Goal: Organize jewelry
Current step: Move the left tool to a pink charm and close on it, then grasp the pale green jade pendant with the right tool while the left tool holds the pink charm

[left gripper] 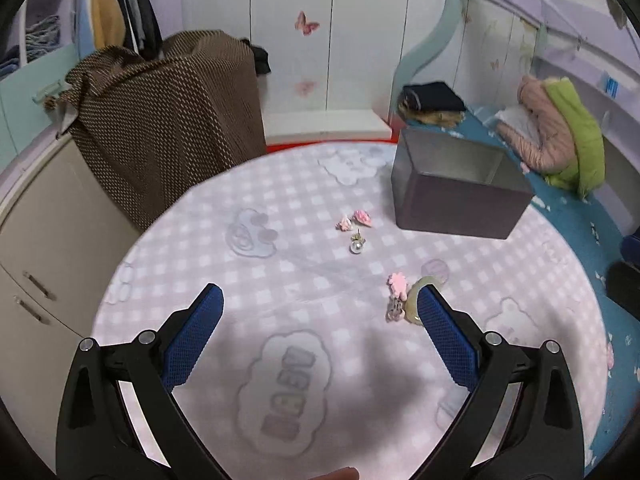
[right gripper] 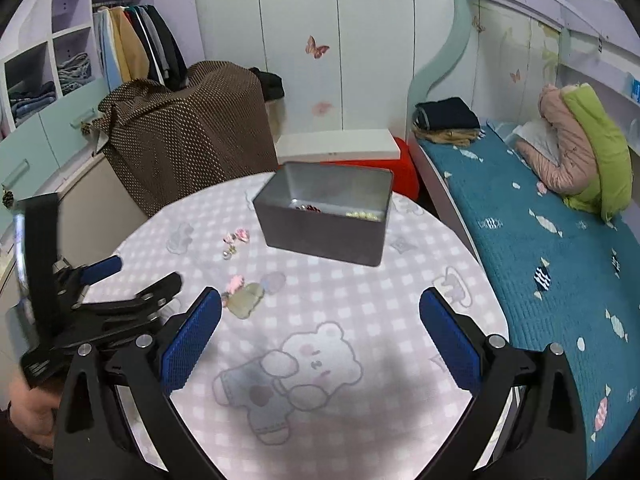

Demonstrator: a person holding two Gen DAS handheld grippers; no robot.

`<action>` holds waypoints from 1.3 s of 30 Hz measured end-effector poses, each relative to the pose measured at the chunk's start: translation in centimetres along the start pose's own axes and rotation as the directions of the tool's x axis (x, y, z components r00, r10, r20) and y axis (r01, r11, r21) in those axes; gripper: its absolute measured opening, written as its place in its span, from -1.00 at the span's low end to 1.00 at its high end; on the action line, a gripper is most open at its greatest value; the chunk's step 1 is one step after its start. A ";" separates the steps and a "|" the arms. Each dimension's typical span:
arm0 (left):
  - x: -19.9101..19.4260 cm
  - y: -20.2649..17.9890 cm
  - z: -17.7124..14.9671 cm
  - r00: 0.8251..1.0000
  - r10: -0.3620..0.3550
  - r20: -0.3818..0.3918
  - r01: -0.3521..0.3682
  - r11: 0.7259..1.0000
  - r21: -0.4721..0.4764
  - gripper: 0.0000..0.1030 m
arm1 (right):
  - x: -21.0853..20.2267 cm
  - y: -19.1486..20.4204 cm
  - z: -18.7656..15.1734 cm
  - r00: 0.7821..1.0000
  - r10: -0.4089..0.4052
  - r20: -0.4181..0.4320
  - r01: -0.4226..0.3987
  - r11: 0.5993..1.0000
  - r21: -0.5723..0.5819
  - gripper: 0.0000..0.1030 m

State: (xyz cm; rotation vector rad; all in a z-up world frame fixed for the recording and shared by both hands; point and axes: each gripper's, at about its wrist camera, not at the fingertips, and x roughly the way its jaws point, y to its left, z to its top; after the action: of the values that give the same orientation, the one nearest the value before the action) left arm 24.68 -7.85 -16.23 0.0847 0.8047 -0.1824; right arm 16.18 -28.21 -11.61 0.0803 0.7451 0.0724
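Grey metal box (right gripper: 325,216) on checked tabletop (right gripper: 360,300), beads inside; pink flower earrings (left gripper: 356,219), pearl earring (left gripper: 357,245), pale jade ring (left gripper: 416,296) scattered alongside. Left gripper (left gripper: 320,300) and right gripper (right gripper: 320,300) fingers spread wide, empty.

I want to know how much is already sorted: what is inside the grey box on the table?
In the right wrist view the grey box holds dark red beads and a pale bead strand against its near wall. That wall hides the rest of the floor, so more may lie there.
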 end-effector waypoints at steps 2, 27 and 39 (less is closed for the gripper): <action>1.3 -0.5 0.2 1.000 -0.002 -0.014 0.003 1.000 0.011 0.89 | 0.4 -0.4 -0.1 1.000 -0.004 -0.011 0.004 1.000 0.007 0.86; 7.5 -1.9 0.3 0.988 -0.072 -0.138 0.086 0.991 0.098 0.16 | 3.2 -0.4 -0.3 0.996 0.020 -0.083 -0.019 1.000 0.011 0.86; 5.1 0.7 -0.2 0.979 -0.171 -0.107 0.171 0.985 -0.005 -0.76 | 5.4 0.8 -0.5 0.992 0.030 -0.126 -0.031 0.999 -0.009 0.86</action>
State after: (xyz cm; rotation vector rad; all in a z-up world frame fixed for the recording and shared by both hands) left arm 28.09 -7.78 -20.04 0.0295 0.9188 -0.3448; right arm 19.71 -26.91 -15.55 0.0776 0.8695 0.1111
